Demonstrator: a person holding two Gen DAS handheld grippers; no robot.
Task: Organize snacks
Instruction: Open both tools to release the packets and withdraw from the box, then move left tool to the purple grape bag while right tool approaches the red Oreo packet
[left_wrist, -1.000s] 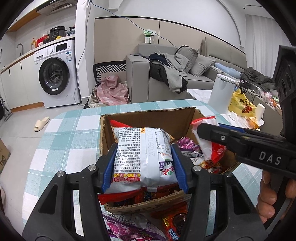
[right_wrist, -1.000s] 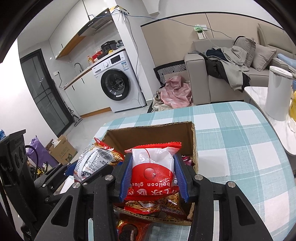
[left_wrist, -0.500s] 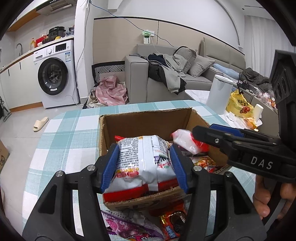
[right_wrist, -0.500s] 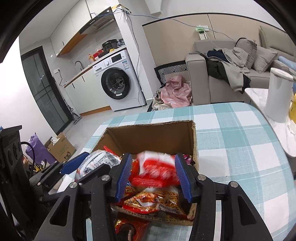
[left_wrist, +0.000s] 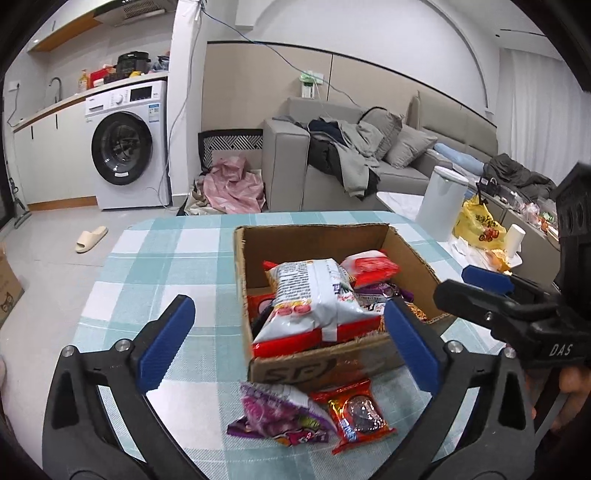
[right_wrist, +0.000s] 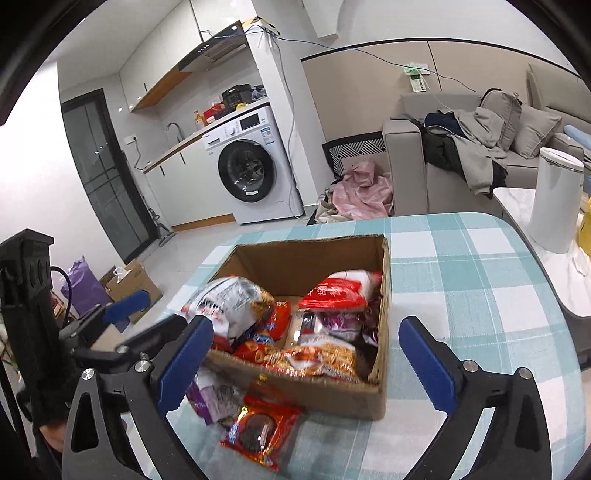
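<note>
A cardboard box on the checked table holds several snack packs. A white-and-red noodle pack lies on top at its left, a red-and-white pack at its right. My left gripper is open and empty, pulled back from the box. My right gripper is open and empty, also in front of the box; it shows in the left wrist view. On the table before the box lie a purple pack and a red cookie pack.
The table with the teal checked cloth extends left and right of the box. A white bin stands beyond its right edge. A sofa and a washing machine are behind.
Both grippers opened and let go of their packs, which now lie in the box. Both grippers drew back toward the near side.
</note>
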